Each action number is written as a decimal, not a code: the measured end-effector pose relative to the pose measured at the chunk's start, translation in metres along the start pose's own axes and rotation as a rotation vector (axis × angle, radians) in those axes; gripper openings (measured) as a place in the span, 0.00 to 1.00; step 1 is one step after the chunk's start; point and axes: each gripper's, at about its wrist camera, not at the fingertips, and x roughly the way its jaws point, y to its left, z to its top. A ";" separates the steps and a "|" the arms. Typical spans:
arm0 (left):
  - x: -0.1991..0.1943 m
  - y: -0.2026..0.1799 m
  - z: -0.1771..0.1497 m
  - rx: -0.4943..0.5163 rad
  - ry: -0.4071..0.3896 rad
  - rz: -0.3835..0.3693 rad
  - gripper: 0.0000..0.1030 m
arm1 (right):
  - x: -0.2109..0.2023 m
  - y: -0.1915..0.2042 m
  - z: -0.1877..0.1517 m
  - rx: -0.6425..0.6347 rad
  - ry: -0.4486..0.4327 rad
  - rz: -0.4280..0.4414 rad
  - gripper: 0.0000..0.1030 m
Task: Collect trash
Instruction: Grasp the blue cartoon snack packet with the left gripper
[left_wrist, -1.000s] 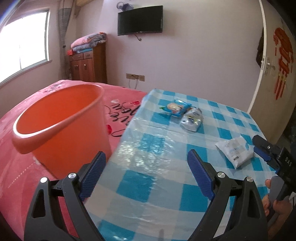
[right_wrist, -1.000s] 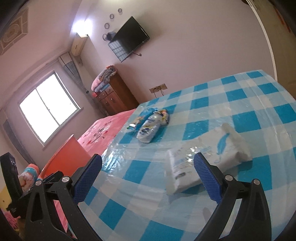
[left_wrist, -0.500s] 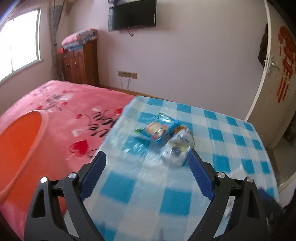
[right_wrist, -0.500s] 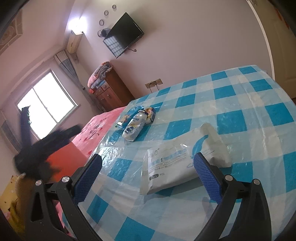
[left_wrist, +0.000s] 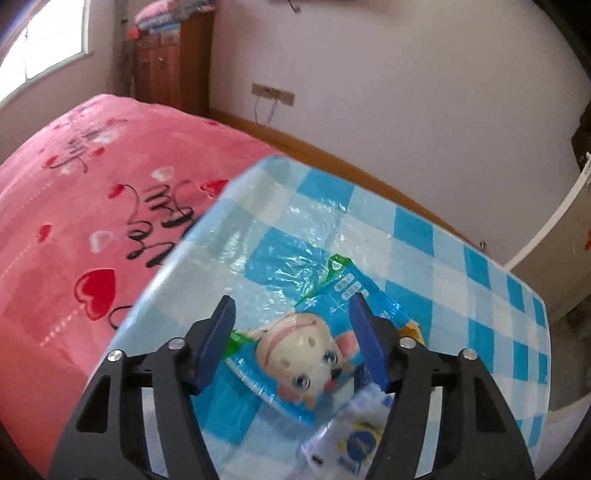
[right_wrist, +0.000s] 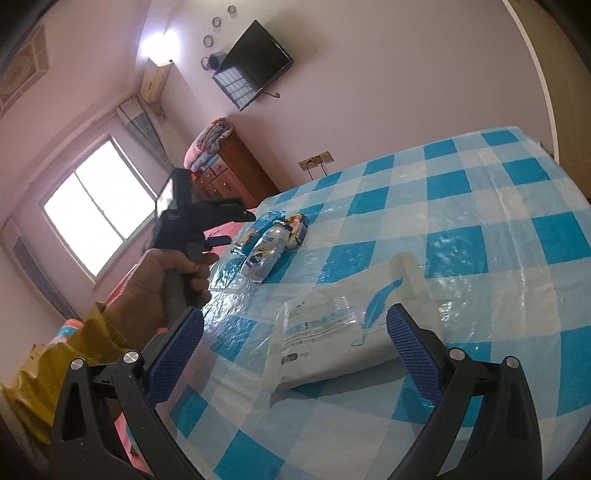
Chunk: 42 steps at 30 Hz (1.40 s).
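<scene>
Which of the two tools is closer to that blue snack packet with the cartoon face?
Left. The left tool is closing around the snack packet. The right tool hangs over a white pouch, well away.

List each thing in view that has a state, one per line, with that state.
left gripper: closing, fingers either side of the snack packet, not yet pressing
right gripper: open, holding nothing
snack packet: flat on the table
crushed bottle: on its side beside the packet
white pouch: flat, untouched
television: off
</scene>
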 end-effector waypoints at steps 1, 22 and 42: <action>0.008 -0.002 0.001 0.012 0.022 -0.001 0.62 | -0.001 -0.002 0.001 0.008 0.001 0.001 0.95; -0.029 -0.079 -0.086 0.337 0.121 -0.175 0.59 | -0.015 -0.026 0.008 0.051 -0.031 -0.017 0.95; -0.031 -0.093 -0.086 0.294 0.133 -0.165 0.52 | -0.005 -0.031 -0.002 0.138 0.097 -0.066 0.95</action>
